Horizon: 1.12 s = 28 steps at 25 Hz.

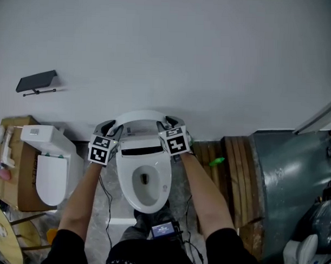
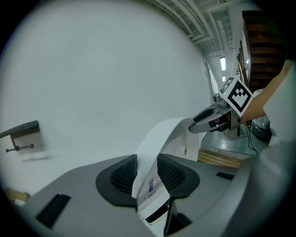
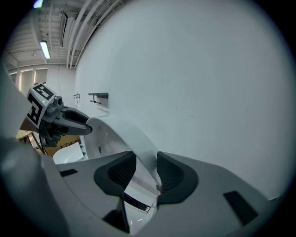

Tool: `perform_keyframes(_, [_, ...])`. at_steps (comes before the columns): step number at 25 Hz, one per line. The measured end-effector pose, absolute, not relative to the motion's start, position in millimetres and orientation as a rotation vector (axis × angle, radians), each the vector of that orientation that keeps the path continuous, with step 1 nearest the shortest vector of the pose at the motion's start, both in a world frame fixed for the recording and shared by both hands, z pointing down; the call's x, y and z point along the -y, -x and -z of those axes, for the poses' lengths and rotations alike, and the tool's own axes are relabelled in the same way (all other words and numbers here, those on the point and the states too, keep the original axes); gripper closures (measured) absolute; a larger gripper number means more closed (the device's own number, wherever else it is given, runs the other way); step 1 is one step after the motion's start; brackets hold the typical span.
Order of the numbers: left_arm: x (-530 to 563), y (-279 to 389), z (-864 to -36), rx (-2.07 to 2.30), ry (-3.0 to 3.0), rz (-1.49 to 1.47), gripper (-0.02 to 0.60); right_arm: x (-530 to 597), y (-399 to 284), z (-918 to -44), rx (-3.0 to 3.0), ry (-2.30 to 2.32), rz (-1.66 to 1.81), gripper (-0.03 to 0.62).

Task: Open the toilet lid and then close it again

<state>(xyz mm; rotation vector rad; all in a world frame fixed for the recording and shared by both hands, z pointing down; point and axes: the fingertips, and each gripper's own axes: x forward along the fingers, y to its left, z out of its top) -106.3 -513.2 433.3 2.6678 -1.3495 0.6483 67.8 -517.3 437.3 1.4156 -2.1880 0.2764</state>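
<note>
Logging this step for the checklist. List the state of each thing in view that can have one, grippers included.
toilet lid: raised, gripped at both side edges.
toilet seat: down on the bowl.
left gripper: shut on the toilet lid's edge.
right gripper: shut on the toilet lid's other edge.
second toilet, at the left: lid closed.
paper holder on the wall: no roll visible.

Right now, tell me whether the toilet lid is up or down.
Up. The lid stands raised near the wall, the bowl uncovered below; the left gripper and right gripper clamp its edges.
</note>
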Motion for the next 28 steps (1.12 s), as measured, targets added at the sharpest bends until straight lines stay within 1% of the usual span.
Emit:
perform_keyframes(14, [594.2, 106.4, -429.7, 1.604, -2.536, -0.687, 0.479, 598.3, -73.2, -432.2, 2.287, -1.329, -0.288, 0.459])
perform_keyframes(20, [626.0, 111.0, -430.2, 1.637, -2.477, -0.648, 0.479, 631.1, -68.9, -433.9, 2.308, -1.304, -0.313, 0.462])
perform_keyframes(28, [657.3, 111.0, -434.2, 1.575, -2.498, -0.656, 0.48, 660.8, -69.0, -436.9, 2.272, -1.355, -0.344, 0.47])
